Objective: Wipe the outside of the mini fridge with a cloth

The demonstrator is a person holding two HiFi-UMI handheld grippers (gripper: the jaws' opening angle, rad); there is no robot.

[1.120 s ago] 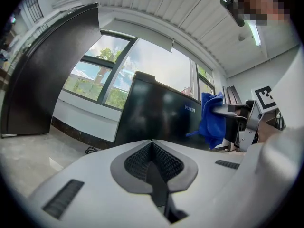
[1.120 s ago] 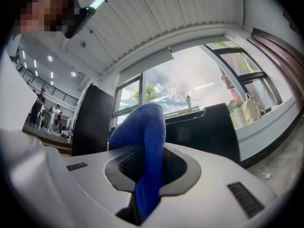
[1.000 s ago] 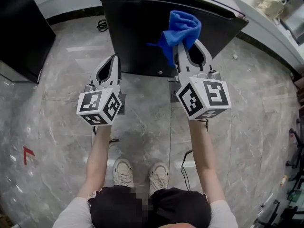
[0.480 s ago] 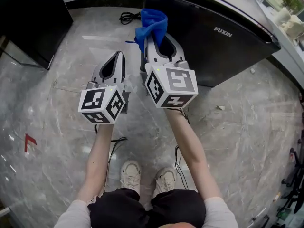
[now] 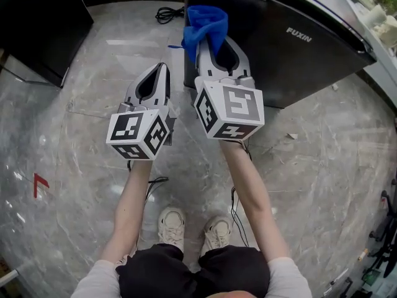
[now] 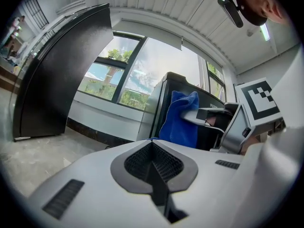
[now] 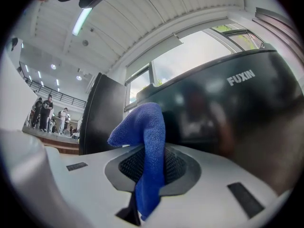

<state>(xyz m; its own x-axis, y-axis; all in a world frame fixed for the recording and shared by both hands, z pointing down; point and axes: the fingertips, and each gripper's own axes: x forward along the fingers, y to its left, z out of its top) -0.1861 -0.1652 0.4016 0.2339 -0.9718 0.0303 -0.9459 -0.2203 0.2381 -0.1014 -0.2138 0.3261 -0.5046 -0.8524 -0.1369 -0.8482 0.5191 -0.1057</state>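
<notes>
Both arms reach forward, left gripper [image 5: 162, 68] jaws together, right gripper [image 5: 218, 45] clamping the cloth [image 5: 205, 20].

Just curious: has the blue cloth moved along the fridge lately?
Yes. The blue cloth slid left across the mini fridge, now at its left edge.

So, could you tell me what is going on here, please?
A person holds a gripper in each hand, standing before a mini fridge. The right gripper has its jaws shut on a blue cloth, raised at the fridge's left edge; contact is unclear. The left gripper, jaws shut and empty, hangs beside it.
</notes>
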